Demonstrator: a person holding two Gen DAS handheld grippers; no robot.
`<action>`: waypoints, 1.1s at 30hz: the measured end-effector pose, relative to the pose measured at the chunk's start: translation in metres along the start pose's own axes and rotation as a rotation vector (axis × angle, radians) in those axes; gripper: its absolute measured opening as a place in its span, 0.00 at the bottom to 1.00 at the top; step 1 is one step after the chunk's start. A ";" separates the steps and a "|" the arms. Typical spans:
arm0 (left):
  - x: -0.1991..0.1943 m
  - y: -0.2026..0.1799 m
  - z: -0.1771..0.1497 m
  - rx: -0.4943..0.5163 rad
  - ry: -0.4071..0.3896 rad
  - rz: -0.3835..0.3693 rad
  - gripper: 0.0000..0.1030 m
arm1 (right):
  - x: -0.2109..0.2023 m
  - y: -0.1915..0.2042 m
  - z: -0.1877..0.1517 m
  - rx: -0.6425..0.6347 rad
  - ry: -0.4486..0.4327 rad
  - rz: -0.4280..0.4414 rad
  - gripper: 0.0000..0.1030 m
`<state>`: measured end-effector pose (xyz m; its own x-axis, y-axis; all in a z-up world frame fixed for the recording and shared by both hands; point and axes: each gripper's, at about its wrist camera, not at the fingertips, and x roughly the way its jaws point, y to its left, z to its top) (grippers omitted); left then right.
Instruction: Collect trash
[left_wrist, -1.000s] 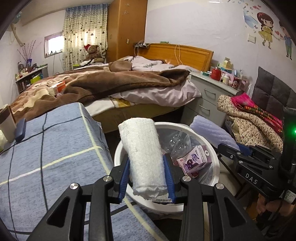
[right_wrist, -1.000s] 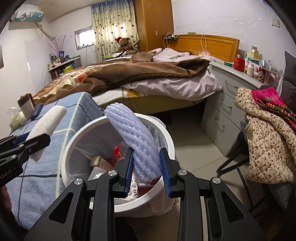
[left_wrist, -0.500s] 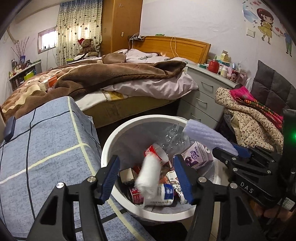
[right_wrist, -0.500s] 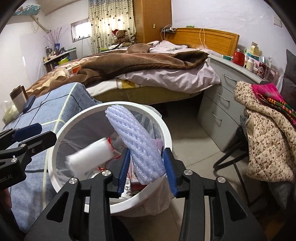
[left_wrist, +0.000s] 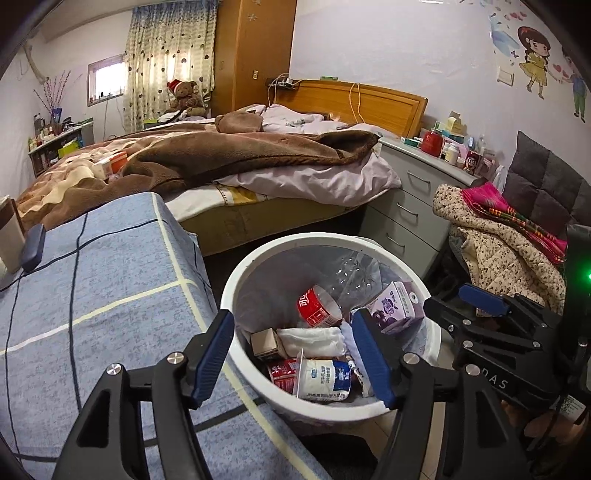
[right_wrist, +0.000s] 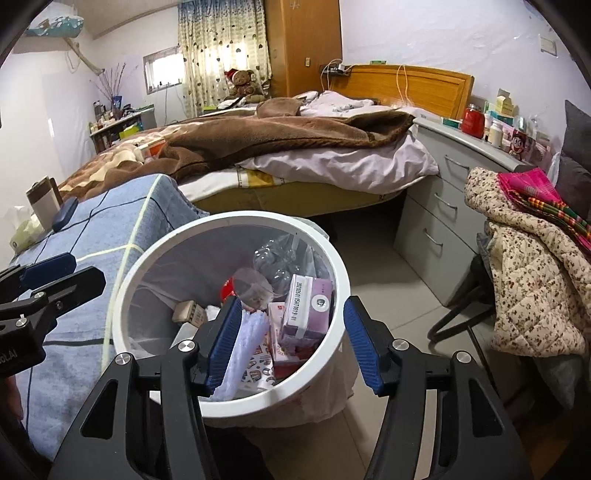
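Both claws opening, empty: left claw (left_wrist: 293, 354), right claw (right_wrist: 290, 341). White roll (left_wrist: 310, 338) and foam net (right_wrist: 245, 345) inside bin (left_wrist: 236, 273), lower centre. Further trash: undetermined.

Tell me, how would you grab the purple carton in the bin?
Probably from above, pinching the purple carton across its two wide flat faces near its top end. It leans against the bin wall with that end up and free, while its bottom is wedged among other trash.
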<state>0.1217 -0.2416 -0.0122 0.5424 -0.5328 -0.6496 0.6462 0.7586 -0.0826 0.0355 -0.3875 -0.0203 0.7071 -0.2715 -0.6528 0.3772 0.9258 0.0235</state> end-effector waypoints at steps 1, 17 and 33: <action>-0.003 0.000 -0.001 0.000 -0.005 0.004 0.67 | -0.001 0.001 0.000 0.001 -0.003 0.002 0.57; -0.068 0.009 -0.038 -0.021 -0.124 0.139 0.78 | -0.048 0.027 -0.027 -0.004 -0.112 0.062 0.66; -0.114 0.031 -0.083 -0.094 -0.197 0.244 0.80 | -0.076 0.052 -0.059 -0.010 -0.184 0.092 0.66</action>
<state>0.0351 -0.1263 -0.0039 0.7746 -0.3865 -0.5007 0.4372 0.8992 -0.0177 -0.0336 -0.3036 -0.0141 0.8360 -0.2284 -0.4990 0.3006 0.9513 0.0682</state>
